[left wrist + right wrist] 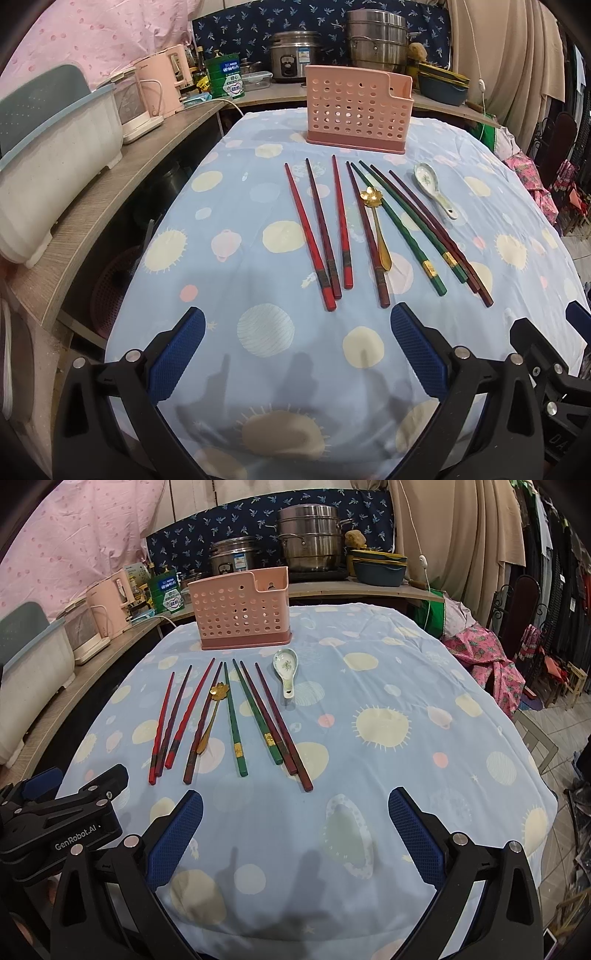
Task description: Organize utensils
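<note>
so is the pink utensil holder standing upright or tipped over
Upright. The pink utensil holder stands on its darker base at the far end of the tablecloth, open top facing up. The chopsticks lie flat in front of it.

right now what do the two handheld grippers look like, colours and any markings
Both are matte black plastic two-finger grippers, the left gripper and right gripper alike. Each finger ends in a blue, finely textured rectangular pad, and round silver bolt heads mark the finger joints. White "GenRobot.AI" lettering shows on the left gripper's black body in the right wrist view. No cables, hands or sleeves are visible.
</note>
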{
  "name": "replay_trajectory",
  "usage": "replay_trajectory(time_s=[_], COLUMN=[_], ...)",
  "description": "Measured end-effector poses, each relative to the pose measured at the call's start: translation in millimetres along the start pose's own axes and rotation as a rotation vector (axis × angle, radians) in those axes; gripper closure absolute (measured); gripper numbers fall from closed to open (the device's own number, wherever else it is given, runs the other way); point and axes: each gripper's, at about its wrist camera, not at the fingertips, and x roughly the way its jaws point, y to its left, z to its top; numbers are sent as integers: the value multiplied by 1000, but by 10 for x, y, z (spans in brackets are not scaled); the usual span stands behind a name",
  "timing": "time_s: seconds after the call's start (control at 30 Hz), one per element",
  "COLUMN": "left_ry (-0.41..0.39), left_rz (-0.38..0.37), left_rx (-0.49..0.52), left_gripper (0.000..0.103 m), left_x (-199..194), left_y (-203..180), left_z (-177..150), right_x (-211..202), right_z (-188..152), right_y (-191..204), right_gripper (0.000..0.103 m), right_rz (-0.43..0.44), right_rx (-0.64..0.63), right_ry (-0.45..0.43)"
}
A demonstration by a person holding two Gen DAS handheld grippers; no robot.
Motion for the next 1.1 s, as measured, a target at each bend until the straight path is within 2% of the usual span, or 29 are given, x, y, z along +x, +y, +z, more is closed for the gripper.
replay_trajectory(time_s=[1.1], left_ry=[8], left_rz=[-6], left_rx=[2], left_gripper=[7], left_x=[19], left_y=[-16], left_z=[-17], right_x=[8], right_z=[-7], right_y=[-4], right_gripper=[7], right_rz=[2], right_rx=[2], right_ry=[3])
